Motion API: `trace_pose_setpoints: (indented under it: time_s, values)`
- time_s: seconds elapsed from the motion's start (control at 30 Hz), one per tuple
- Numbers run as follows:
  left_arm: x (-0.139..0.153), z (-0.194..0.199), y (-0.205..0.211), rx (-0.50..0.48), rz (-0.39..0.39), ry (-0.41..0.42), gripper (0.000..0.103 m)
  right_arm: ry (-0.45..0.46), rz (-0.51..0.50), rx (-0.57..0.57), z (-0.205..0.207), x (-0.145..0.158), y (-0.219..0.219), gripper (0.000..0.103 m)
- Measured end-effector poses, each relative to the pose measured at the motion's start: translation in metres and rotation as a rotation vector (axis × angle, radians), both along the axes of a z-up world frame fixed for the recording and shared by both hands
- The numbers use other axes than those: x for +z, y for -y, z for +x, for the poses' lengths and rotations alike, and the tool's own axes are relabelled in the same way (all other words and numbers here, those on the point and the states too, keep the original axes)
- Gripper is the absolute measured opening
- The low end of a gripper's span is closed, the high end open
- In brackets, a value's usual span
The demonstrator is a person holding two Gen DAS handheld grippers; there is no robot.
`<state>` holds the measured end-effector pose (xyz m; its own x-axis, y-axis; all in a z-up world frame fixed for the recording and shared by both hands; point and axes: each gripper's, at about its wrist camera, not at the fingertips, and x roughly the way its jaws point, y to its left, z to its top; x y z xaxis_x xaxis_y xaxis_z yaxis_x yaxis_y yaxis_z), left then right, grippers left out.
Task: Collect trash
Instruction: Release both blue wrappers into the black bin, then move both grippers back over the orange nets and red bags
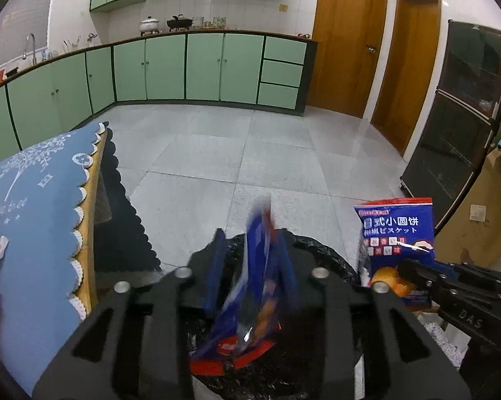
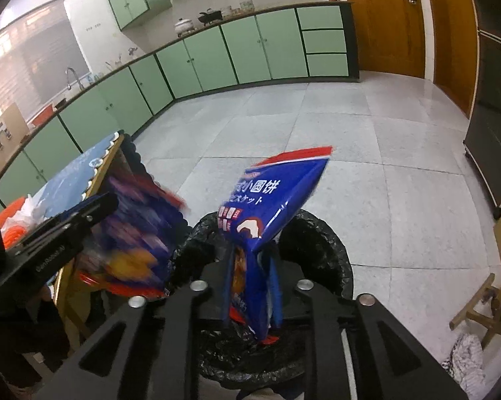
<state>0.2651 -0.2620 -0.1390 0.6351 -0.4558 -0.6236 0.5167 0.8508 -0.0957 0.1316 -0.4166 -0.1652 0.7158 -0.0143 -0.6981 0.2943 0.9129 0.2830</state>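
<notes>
L gripper is standing w/ jaws narrowly parted, a blurred blue snack bag hanging loose between the fingers, its red edge dipping at 6 o'clock into the black-lined bin. R gripper is showing jaws narrow too, w/ a second blue snack bag between them, top leaning toward 1 o'clock, bottom over the bin; whether the pads are pressing it, can't tell.

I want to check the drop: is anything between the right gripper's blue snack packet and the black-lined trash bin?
Nothing: the blue snack packet hangs directly over the black-lined trash bin, seen in the right wrist view.
</notes>
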Motion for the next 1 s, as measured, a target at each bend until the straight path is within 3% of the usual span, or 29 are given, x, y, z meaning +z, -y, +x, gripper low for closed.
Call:
trace_pose_setpoints:
  time_s: [0.13, 0.33, 0.43, 0.57, 0.73, 0.83, 1.0]
  values:
    - [0.003, 0.001, -0.006, 0.004, -0.018, 0.0, 0.036, -0.007, 0.004, 0.015, -0.002, -0.001, 0.001, 0.041]
    - [0.024, -0.001, -0.022, 0.024, -0.052, 0.02, 0.036, 0.001, 0.001, 0.021, -0.004, 0.005, -0.004, 0.043]
    - [0.039, -0.011, -0.037, 0.035, -0.059, 0.059, 0.041, 0.033, -0.02, 0.028, -0.008, 0.019, -0.014, 0.055]
    - [0.062, -0.027, -0.081, 0.087, -0.071, 0.111, 0.052, 0.094, -0.088, 0.047, -0.015, 0.046, -0.04, 0.076]
    - [0.086, -0.044, -0.146, 0.19, -0.06, 0.161, 0.076, 0.173, -0.121, 0.058, -0.021, 0.077, -0.079, 0.096]
    - [0.098, -0.051, -0.194, 0.257, -0.053, 0.176, 0.083, 0.211, -0.108, 0.091, -0.02, 0.091, -0.108, 0.097]
    - [0.116, -0.067, -0.268, 0.381, -0.006, 0.222, 0.085, 0.233, -0.052, 0.185, -0.007, 0.102, -0.162, 0.097]
